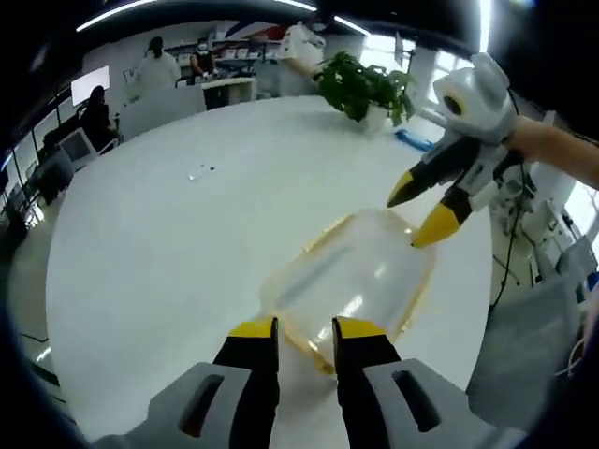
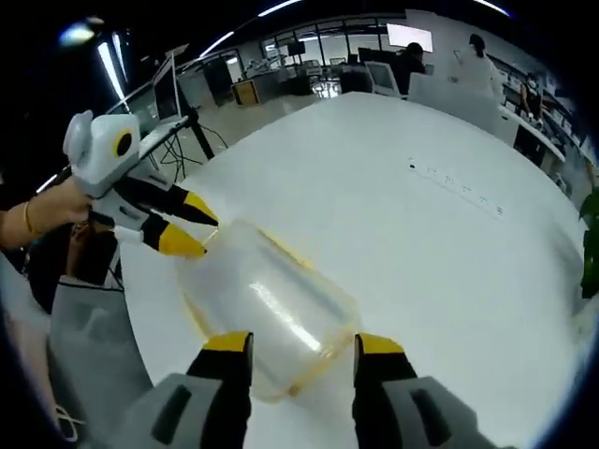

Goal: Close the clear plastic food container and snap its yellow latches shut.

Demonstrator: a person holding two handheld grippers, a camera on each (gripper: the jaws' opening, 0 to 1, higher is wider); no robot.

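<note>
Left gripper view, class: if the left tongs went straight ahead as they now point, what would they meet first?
Most likely the near rim of the clear container, lying just beyond the open left tongs on the white table; exact depth is unclear.

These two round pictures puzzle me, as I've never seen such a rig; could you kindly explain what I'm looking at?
A person holds a two-jaw gripper in each hand, and a fisheye camera rides on each. The left gripper view looks along the left gripper, with the right gripper entering from the right. The right gripper view looks along the right gripper, with the left gripper at the left. On the white table lies a clear plastic food container with yellow trim. Both grippers are open, one at each end of it, and neither holds anything.
</note>
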